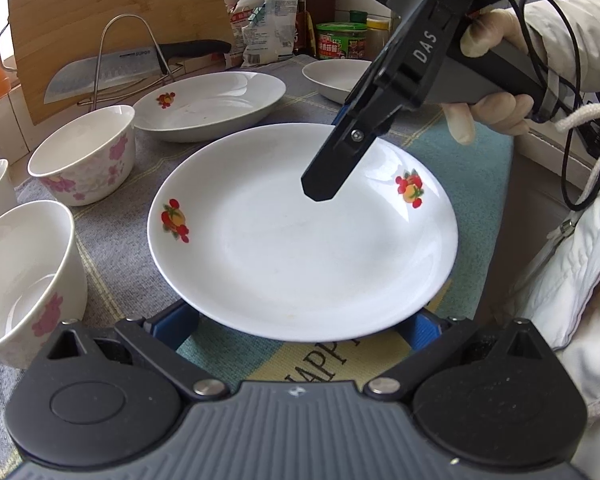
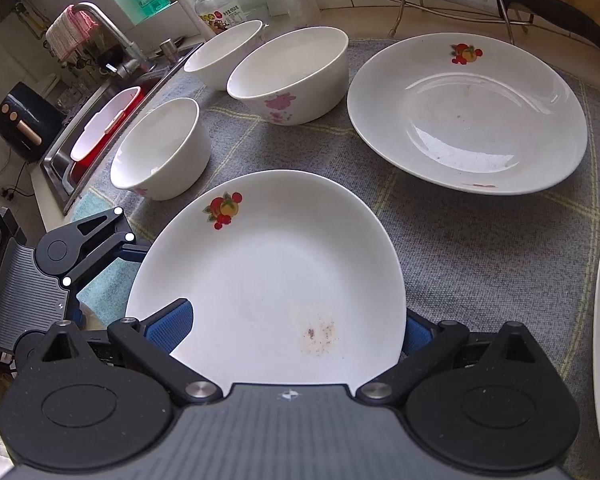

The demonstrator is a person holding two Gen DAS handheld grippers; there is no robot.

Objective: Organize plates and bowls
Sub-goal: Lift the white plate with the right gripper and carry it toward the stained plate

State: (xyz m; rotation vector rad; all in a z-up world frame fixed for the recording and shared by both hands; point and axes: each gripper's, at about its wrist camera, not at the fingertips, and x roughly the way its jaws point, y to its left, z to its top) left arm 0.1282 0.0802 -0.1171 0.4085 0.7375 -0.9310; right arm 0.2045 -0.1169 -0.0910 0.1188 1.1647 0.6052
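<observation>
Right gripper (image 2: pixel 292 328), seen from its own camera: jaws spread wide, one blue pad lying over the upper face of the fruit-print plate (image 2: pixel 268 264), the other behind and below its rim. As far as I can see it straddles the plate without pinching it.

Left gripper (image 1: pixel 300 320): equally wide, both pads tucked under the near rim of the same plate, holding nothing. In the left wrist view my right tool reaches in from the far right side, one finger over the plate's inner face.

The plate sits on the grey checked mat (image 2: pixel 480 260), tilted in the right view. I cannot tell whether it is partly raised. A brownish smear (image 2: pixel 318 334) marks its well.

A matching second plate (image 2: pixel 468 120) lies just beyond. Three bowls (image 2: pixel 160 148) stand to its left.

Step in hand, as I judge it: securing the plate for stacking on its twin. To do it well, I would close the right jaws squarely on the rim, seated deep, since glazed ceramic slips. I would keep the left pads under as support, lift level, and clear the nearest bowl.
</observation>
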